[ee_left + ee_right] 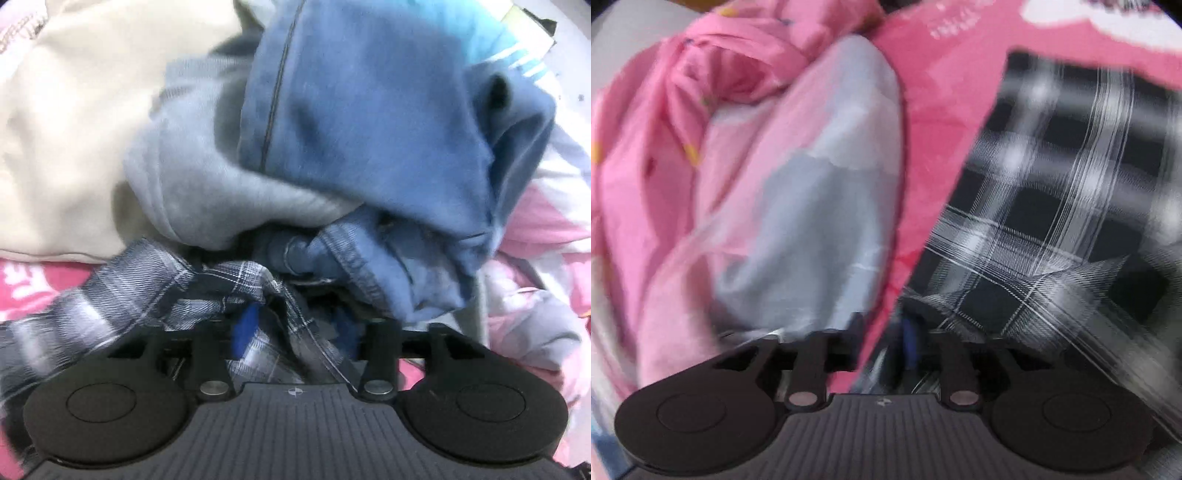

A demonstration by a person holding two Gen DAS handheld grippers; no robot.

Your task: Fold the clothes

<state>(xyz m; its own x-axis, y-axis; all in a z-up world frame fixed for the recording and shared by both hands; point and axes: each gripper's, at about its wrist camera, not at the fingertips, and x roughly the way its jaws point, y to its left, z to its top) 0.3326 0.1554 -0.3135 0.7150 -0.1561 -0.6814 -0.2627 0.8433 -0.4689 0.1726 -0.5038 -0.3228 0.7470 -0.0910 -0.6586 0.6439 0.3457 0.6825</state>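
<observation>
A black, white and grey plaid shirt (122, 291) lies crumpled on the pink sheet right in front of my left gripper (295, 328). The jaws stand apart, with a loose fold of the plaid lying between them and a blue pad (247, 326) showing. In the right wrist view the same plaid shirt (1052, 206) lies flat at the right, its straight edge running down into my right gripper (886, 343). Those jaws are also apart, with the shirt's edge between them. Cloth hides most of the fingertips.
Behind the plaid in the left wrist view are piled blue jeans (369, 110), a grey garment (207, 184) and a cream garment (74, 129). A pink printed bedsheet (942, 92) lies under everything. A bunched pink and pale blue quilt (738, 166) fills the left of the right wrist view.
</observation>
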